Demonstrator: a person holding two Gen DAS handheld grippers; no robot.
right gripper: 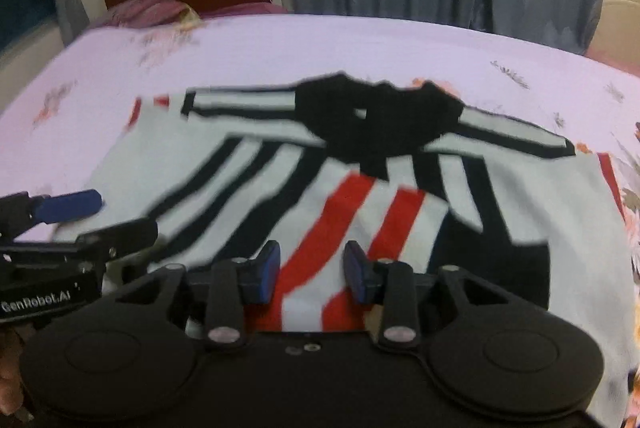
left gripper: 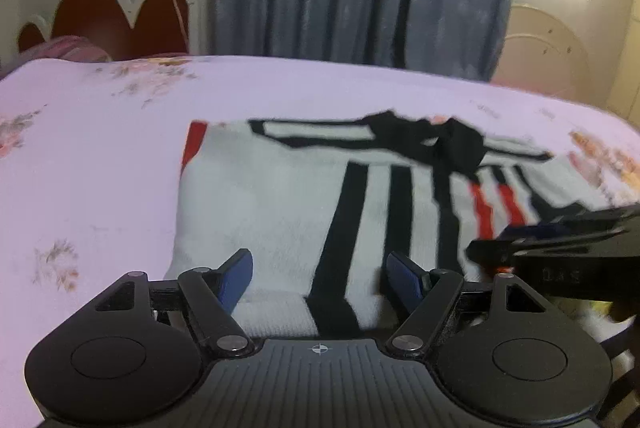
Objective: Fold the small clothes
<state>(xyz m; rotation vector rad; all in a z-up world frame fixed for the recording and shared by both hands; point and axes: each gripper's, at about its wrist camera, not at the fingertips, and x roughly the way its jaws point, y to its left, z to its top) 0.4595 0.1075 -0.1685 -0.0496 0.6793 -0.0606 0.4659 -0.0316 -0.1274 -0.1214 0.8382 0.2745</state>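
My left gripper (left gripper: 316, 278) stands with its jaws wide apart over the near hem of the striped shirt (left gripper: 280, 195), nothing pinched. My right gripper (right gripper: 312, 274) is parted more narrowly above the red stripes, also holding nothing. The shirt lies flat on the floral bedsheet (left gripper: 100, 147), collar at the far side. I judge a clean fold needs both jaws to bite the near hem evenly before lifting toward the collar.
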